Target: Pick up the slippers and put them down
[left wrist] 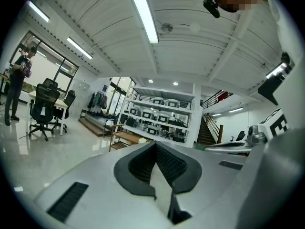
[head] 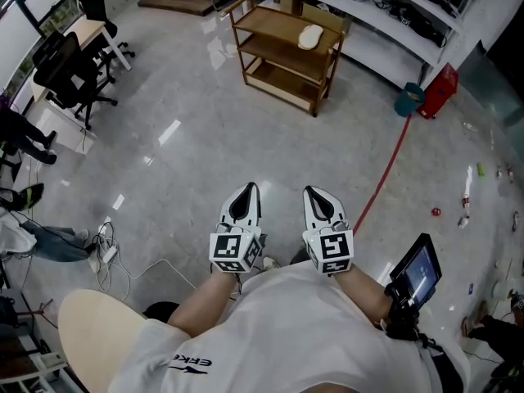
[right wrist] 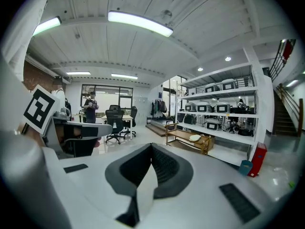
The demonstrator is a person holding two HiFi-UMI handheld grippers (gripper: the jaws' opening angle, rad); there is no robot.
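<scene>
A pale slipper (head: pixel 310 36) lies on the middle shelf of a wooden rack (head: pixel 286 51) far ahead on the floor; the right gripper view shows the slipper (right wrist: pixel 195 138) on that rack (right wrist: pixel 183 138) too. My left gripper (head: pixel 246 189) and right gripper (head: pixel 316 191) are held side by side near the person's chest, well short of the rack. In the left gripper view the left gripper (left wrist: pixel 155 145) has its jaws together with nothing between them. The right gripper (right wrist: pixel 151 146) looks the same, shut and empty, and points towards the rack.
Black office chairs (head: pixel 74 72) and a desk stand at the left. White shelving (head: pixel 385 15) runs along the back. A red cable (head: pixel 386 170), a blue bin (head: pixel 409 100) and a red box (head: pixel 440 90) are at the right. Cables (head: pixel 110 252) lie near left.
</scene>
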